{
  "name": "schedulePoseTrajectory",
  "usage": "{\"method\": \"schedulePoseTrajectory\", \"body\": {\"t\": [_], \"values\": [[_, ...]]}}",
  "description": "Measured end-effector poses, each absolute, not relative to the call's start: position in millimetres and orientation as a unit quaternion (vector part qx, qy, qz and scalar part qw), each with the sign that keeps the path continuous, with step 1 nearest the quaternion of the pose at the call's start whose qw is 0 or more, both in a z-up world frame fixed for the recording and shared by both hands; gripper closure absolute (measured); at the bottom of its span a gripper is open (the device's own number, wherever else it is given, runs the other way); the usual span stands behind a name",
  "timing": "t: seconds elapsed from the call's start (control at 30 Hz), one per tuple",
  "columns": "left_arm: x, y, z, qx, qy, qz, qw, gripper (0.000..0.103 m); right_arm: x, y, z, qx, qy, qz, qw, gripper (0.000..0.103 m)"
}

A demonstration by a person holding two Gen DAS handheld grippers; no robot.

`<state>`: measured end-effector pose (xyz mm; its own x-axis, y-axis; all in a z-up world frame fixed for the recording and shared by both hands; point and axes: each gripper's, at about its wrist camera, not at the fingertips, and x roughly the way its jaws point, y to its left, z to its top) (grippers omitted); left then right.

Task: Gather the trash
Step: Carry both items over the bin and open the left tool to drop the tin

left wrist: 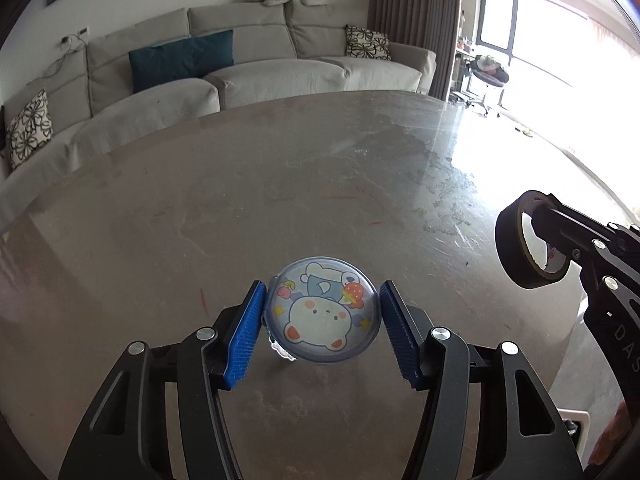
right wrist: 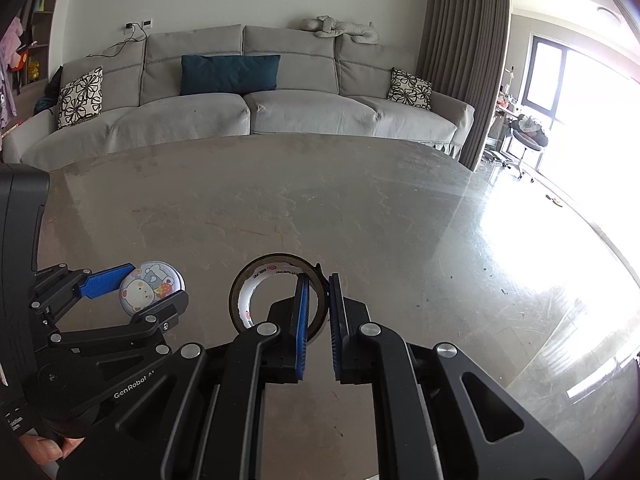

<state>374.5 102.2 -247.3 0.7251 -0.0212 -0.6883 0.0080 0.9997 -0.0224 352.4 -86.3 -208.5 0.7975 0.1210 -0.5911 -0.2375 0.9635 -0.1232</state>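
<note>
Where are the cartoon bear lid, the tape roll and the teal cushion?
cartoon bear lid [left wrist: 322, 314], left wrist view, printed face.
tape roll [right wrist: 240, 292], right wrist view, left rim.
teal cushion [right wrist: 229, 74], right wrist view, middle.

Both grippers, the left gripper [left wrist: 322, 312] and the right gripper [right wrist: 318, 316], have black arms, round silver screws and bumpy blue pads [left wrist: 246, 340]. White "GenRobot" letters sit lower left.
</note>
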Motion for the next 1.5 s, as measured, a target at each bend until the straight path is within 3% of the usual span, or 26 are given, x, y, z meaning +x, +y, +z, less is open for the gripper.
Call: {"method": "schedulePoseTrajectory", "body": {"t": [0.67, 1.5], "values": [[280.2, 43.4, -218.8, 0.051, 0.336, -0.127, 0.932, 0.046, 241.1, -144.0, -168.5, -0.066, 0.275, 0.039, 0.958, 0.093], [180.9, -104.1, -283.9, 0.222, 0.338, -0.333, 0.852, 0.045, 109.3, -251.1, -246.9, 0.008, 0.358, -0.123, 0.926, 0.092]]}}
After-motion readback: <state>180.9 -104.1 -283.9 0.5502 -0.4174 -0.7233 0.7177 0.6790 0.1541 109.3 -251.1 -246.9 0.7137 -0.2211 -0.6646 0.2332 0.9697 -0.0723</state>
